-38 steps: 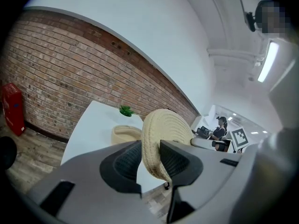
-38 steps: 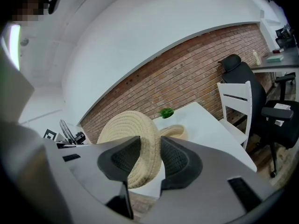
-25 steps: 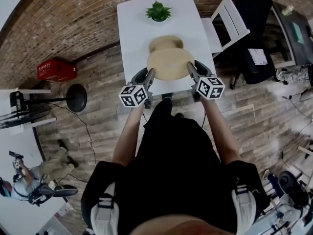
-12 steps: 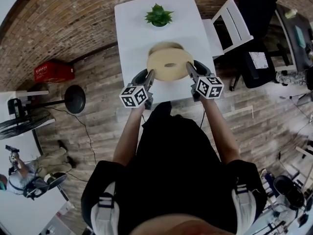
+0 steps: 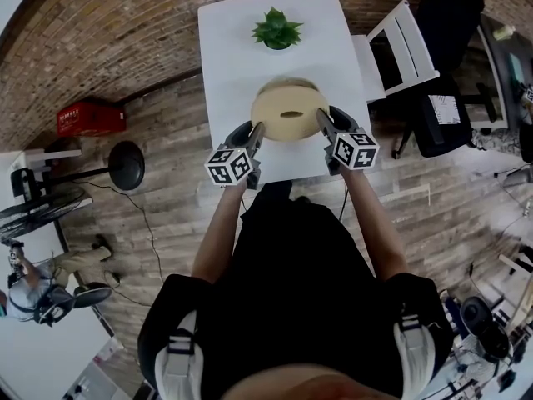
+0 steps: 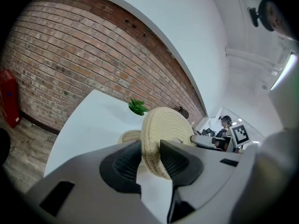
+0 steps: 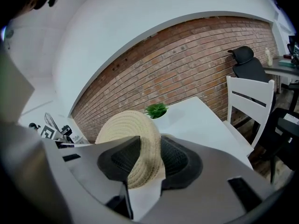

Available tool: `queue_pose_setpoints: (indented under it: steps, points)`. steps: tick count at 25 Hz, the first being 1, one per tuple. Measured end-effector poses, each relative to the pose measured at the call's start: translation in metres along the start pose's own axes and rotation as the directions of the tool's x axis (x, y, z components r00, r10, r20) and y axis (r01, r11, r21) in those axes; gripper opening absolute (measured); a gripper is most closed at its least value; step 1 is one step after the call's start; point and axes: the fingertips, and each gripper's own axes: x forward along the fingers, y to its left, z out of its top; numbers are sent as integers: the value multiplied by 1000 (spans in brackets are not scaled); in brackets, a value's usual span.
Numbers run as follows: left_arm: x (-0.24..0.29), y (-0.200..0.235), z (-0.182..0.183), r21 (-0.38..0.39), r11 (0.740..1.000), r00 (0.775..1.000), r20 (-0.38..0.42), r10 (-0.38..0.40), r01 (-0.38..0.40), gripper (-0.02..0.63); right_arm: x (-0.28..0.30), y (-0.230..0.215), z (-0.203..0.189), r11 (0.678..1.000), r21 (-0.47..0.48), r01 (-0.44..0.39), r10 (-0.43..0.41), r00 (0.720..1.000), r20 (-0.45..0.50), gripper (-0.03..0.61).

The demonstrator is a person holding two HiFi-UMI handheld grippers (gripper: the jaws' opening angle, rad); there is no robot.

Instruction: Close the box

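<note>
Head view: the woven lid hangs just over the round box on the white worktop, with the left gripper and right gripper on opposite rims.

Left gripper view: jaws part-closed, pinching the coiled rim edge-on.

Right gripper view: same pinch on the other rim.

Looks light and stiffish but squashy, like straw. I'd say rim grips suit it, no hard squeeze.

Bright, even light; fisheye-warped edges
</note>
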Motion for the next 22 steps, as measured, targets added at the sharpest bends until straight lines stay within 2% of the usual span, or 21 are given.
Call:
queue_pose_setpoints:
  steps: [22]
  points:
    - [54,44,-20,0,1000,989,-144,31,-31,130,60,-39,-20,999,24,47,-44,992,-118,133]
